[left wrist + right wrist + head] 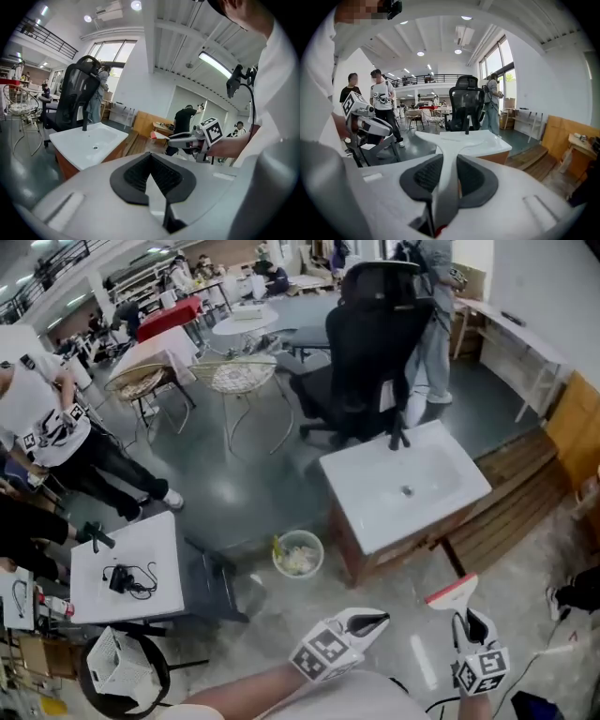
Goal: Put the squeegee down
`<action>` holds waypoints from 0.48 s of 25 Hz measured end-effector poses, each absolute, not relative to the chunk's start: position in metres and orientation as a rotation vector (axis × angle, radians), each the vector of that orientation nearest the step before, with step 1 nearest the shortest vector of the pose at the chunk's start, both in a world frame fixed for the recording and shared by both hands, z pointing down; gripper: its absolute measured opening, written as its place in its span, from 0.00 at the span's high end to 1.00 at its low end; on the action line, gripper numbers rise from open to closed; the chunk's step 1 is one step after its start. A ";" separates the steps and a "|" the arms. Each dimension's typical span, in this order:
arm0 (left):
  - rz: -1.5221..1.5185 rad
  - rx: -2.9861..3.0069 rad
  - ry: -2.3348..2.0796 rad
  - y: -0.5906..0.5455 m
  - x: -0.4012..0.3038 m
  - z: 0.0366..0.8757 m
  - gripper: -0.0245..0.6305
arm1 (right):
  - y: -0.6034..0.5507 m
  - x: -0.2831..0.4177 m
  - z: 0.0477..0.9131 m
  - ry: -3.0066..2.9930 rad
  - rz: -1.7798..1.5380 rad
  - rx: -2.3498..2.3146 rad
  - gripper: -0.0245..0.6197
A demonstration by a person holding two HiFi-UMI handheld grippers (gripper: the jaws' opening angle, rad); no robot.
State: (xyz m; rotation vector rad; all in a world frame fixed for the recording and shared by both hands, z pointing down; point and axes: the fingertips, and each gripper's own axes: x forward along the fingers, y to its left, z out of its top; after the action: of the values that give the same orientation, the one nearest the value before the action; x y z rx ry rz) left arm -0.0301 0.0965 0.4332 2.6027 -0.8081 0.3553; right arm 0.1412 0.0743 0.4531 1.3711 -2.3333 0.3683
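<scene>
The squeegee (pixel 452 592) has a white handle and a red-and-white blade. My right gripper (pixel 466 620) is shut on its handle, low at the right of the head view. In the right gripper view the handle (pixel 446 154) runs forward between the black pads to the wide blade. My left gripper (pixel 368 622) is beside it on the left, shut with nothing between its pads (pixel 140 174). The left gripper view shows the right gripper (pixel 180 137) level with the squeegee blade (pixel 158 135) at its tip. A white washbasin (pixel 441 486) on a wooden cabinet stands ahead of both.
A black faucet (pixel 397 437) and a black office chair (pixel 370 343) stand behind the basin. On the floor are a round bin (pixel 298 554) with scraps and wooden pallets (pixel 511 493). A small white table (pixel 155 592) with cables is at left, with people (pixel 47 423) near it.
</scene>
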 end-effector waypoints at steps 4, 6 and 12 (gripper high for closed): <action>0.333 2.559 -0.912 0.049 -0.060 0.432 0.95 | 0.005 0.118 0.452 -2.372 0.340 1.311 0.81; 0.317 2.535 -0.960 0.033 -0.073 0.429 0.95 | -0.023 0.108 0.451 -2.389 0.334 1.274 0.81; 0.279 2.443 -1.080 -0.026 -0.089 0.440 0.95 | -0.112 0.109 0.473 -2.406 0.358 1.203 0.81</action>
State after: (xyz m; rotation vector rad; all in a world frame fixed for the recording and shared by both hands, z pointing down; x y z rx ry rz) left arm -0.0889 -0.0257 0.4402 2.4429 -1.0797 0.2785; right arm 0.1089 -0.1115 0.4728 1.2033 -2.4056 0.3583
